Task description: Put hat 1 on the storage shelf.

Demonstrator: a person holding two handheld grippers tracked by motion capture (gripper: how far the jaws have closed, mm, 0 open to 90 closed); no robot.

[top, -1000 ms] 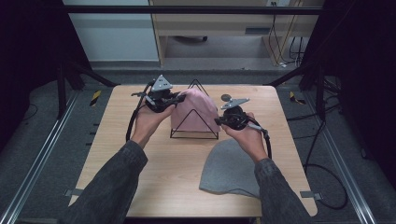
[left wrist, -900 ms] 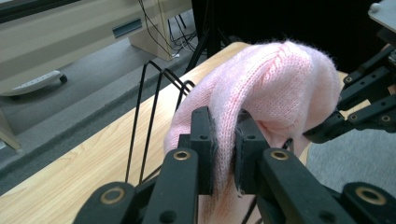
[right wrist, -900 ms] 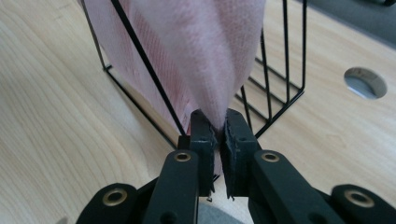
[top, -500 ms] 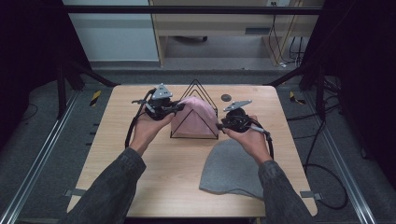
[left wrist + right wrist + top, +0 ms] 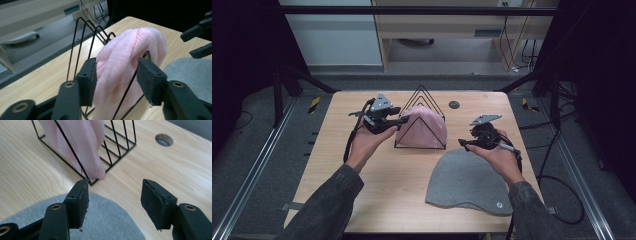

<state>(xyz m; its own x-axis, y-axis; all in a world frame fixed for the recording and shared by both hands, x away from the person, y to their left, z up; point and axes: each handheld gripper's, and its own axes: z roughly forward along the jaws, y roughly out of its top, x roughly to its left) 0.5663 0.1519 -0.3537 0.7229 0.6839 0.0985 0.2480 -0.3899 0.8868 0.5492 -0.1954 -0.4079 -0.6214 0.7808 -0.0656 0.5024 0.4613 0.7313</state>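
Note:
A pink knit hat (image 5: 424, 131) sits draped in a black wire rack (image 5: 422, 97) at the table's middle. My left gripper (image 5: 405, 120) is at the hat's left side. In the left gripper view its jaws have just been opening and stand apart around the hat (image 5: 130, 50); the left pad (image 5: 88, 80) lies against the knit, and the right pad (image 5: 150, 82) is clear of it. My right gripper (image 5: 463, 143), right of the rack, has just been opening too. Its jaws (image 5: 115, 185) hold nothing, above the wood and the edge of a grey hat (image 5: 467, 182) lying flat.
A round cable hole (image 5: 454, 104) lies behind the rack on the wooden table (image 5: 337, 165). The rack's near corner (image 5: 91, 182) is just beyond my right gripper's left jaw. Cables trail from both grippers. The table's left half is bare wood.
The pink hat has come down from above the rack to rest in it. Both grippers' jaws have opened off the hat. The right gripper has drawn away to the right.

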